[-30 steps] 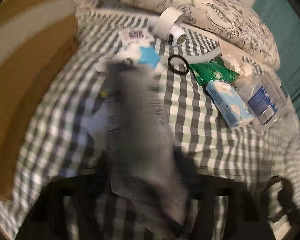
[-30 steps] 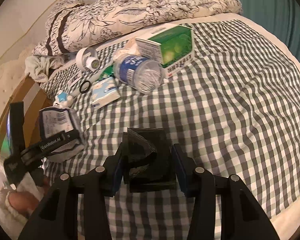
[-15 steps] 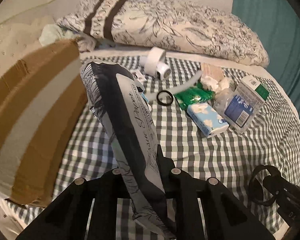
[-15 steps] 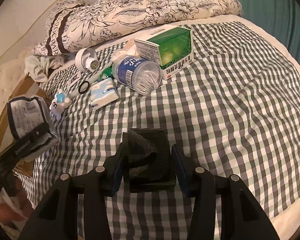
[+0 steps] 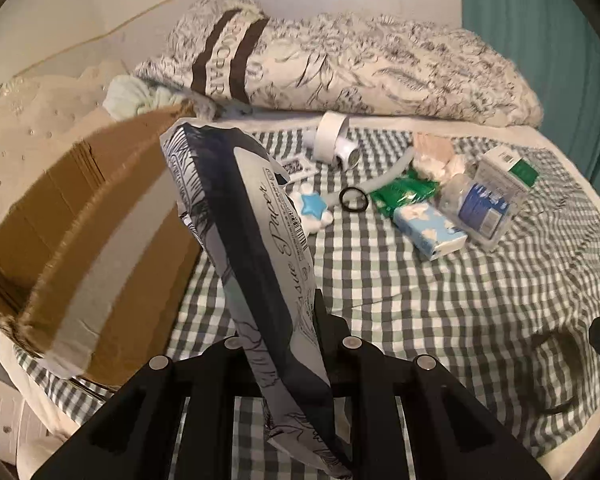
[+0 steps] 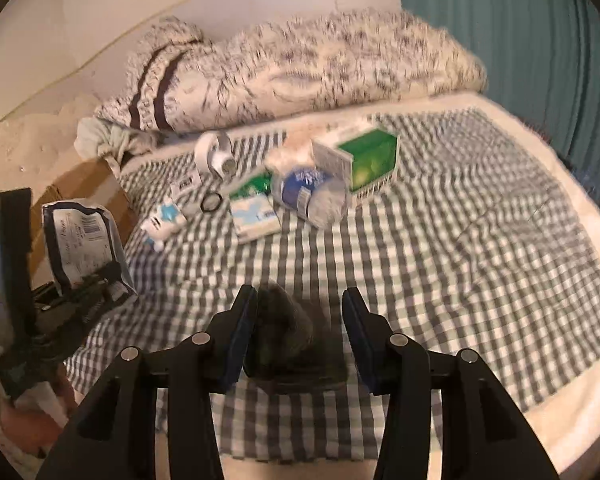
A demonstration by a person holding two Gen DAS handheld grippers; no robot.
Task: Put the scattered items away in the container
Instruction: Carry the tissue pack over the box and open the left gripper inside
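Note:
My left gripper point(image 5: 296, 344) is shut on a long grey, black and white tissue paper pack point(image 5: 260, 240), which stands tilted in the air beside the open cardboard box point(image 5: 100, 220). The right wrist view shows the same pack point(image 6: 80, 240) at the far left, in front of the box point(image 6: 80, 184). A blurred black item with a strap point(image 6: 280, 332) sits between the jaws of my right gripper point(image 6: 299, 296), above the checked bedspread point(image 6: 440, 260). It fills the left part of the gap; contact with the right pad is unclear.
Across the bed lie a white roll point(image 5: 334, 142), black ring point(image 5: 354, 200), blue star toy point(image 5: 314, 208), green packet point(image 5: 404, 192), blue tissue pack point(image 5: 428, 232), plastic bottle point(image 5: 476, 208) and green-white box point(image 5: 512, 168). A floral duvet point(image 5: 360, 68) lies behind, a teal curtain on the right.
The left gripper has lifted the tissue pack off the bedspread towards the box. The right gripper has risen with the black item, and its view is now blurred.

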